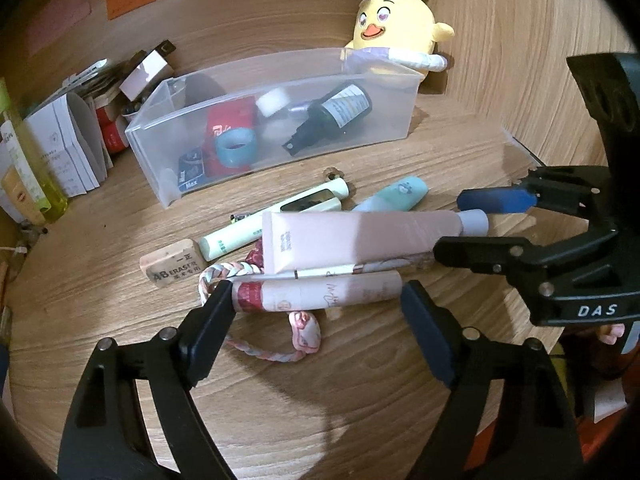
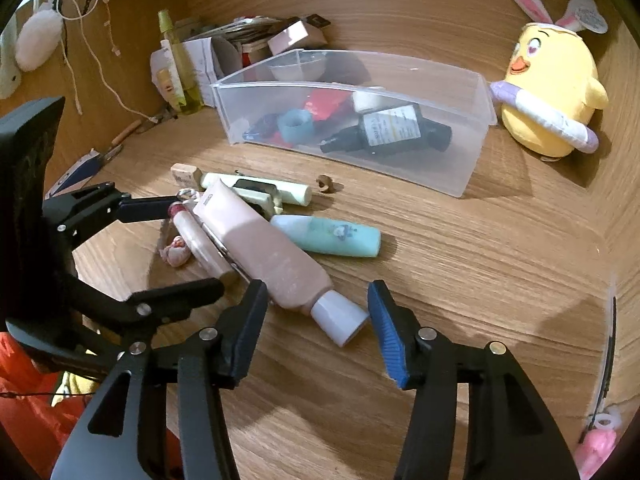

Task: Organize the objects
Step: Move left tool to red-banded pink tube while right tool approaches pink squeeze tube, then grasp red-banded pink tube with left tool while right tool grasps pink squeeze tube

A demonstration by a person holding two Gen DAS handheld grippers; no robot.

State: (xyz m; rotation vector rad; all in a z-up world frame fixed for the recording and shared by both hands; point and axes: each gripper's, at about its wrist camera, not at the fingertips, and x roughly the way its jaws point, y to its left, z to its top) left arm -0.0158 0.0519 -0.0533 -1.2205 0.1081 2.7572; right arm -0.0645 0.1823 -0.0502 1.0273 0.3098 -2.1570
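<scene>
A clear plastic bin (image 1: 384, 120) (image 2: 472, 168) stands on the wooden desk and holds a dark bottle (image 1: 336, 114) (image 2: 396, 128), a blue tape ring (image 1: 235, 147), a red packet and a white roll. In front lies a pile: a large pink tube (image 1: 352, 242) (image 2: 264, 252) with a white cap (image 2: 340, 318), a small pink-red tube (image 1: 316, 292), a mint tube (image 2: 326, 236), a pale green pen case (image 1: 272, 220) and an eraser (image 1: 172, 266). My left gripper (image 1: 316, 300) is open, its jaws either side of the small pink-red tube. My right gripper (image 2: 318, 320) is open around the white cap.
A yellow chick plush (image 1: 394, 24) (image 2: 548, 88) sits behind the bin at the right. Papers, boxes and a yellow-green bottle (image 2: 178, 68) crowd the back left corner. A braided bracelet (image 1: 260, 350) lies under the pile. Wooden walls enclose the desk.
</scene>
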